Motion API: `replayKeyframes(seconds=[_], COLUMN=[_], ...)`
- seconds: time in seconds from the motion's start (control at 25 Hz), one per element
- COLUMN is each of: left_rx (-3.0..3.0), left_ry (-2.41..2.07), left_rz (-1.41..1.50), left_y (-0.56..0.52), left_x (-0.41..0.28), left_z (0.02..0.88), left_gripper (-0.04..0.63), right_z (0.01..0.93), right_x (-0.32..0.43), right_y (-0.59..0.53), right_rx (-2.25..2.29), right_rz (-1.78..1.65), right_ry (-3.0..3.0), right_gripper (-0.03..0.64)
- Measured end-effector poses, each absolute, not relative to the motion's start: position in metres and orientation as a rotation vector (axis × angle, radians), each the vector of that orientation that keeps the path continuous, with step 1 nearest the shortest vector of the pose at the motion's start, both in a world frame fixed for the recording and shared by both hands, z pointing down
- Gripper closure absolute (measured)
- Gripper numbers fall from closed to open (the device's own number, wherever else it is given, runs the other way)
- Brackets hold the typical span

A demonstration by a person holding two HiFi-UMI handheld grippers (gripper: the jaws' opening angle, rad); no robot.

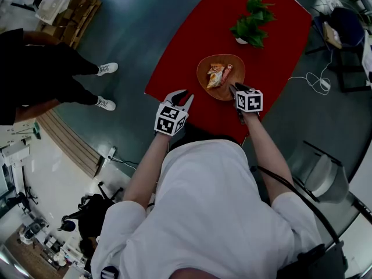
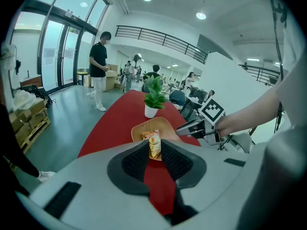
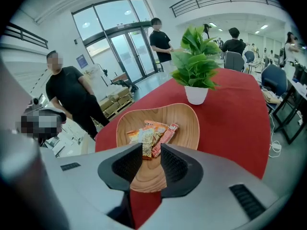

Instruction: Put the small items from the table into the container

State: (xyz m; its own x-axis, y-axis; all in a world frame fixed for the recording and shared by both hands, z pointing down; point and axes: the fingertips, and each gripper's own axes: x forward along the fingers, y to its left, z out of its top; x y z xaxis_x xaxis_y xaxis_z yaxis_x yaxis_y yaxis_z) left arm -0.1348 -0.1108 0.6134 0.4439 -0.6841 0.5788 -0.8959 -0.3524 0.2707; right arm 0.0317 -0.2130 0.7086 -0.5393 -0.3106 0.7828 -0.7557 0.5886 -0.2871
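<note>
A wooden bowl [image 1: 204, 66] sits on the red table [image 1: 273, 51] and holds several orange snack packets [image 1: 217, 75]. My left gripper [image 1: 181, 96] hovers at the table's near edge, left of the bowl, its jaws slightly apart and empty. My right gripper [image 1: 237, 88] is at the bowl's near right rim, open with nothing between its fingers. In the left gripper view the packets [image 2: 154, 139] lie in the bowl [image 2: 166, 125] beyond my left gripper [image 2: 153, 146], and my right gripper [image 2: 181, 128] reaches in from the right. In the right gripper view the packets [image 3: 153, 132] lie in the bowl [image 3: 188, 123] just past my right gripper [image 3: 152, 150].
A potted green plant [image 1: 252, 18] in a white pot stands on the table beyond the bowl. A person in black [image 1: 40, 74] stands on the floor at the left. A white cable [image 1: 317, 83] lies on the floor to the right, near chairs [image 1: 343, 34].
</note>
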Motion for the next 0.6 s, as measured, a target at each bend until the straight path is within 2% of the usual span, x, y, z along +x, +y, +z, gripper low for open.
replayKeyframes(seconds=[0.6], left_rx=[2.178], left_ry=[-1.341], left_rz=[0.472], left_y=[-0.098], left_x=[-0.137], left_z=[0.6], left_gripper=[0.529], right_z=[0.664], right_x=[0.053], right_y=[-0.19], right_rx=[0.955], right_rz=[0.805], right_ry=[-2.199], right_gripper=[0.5])
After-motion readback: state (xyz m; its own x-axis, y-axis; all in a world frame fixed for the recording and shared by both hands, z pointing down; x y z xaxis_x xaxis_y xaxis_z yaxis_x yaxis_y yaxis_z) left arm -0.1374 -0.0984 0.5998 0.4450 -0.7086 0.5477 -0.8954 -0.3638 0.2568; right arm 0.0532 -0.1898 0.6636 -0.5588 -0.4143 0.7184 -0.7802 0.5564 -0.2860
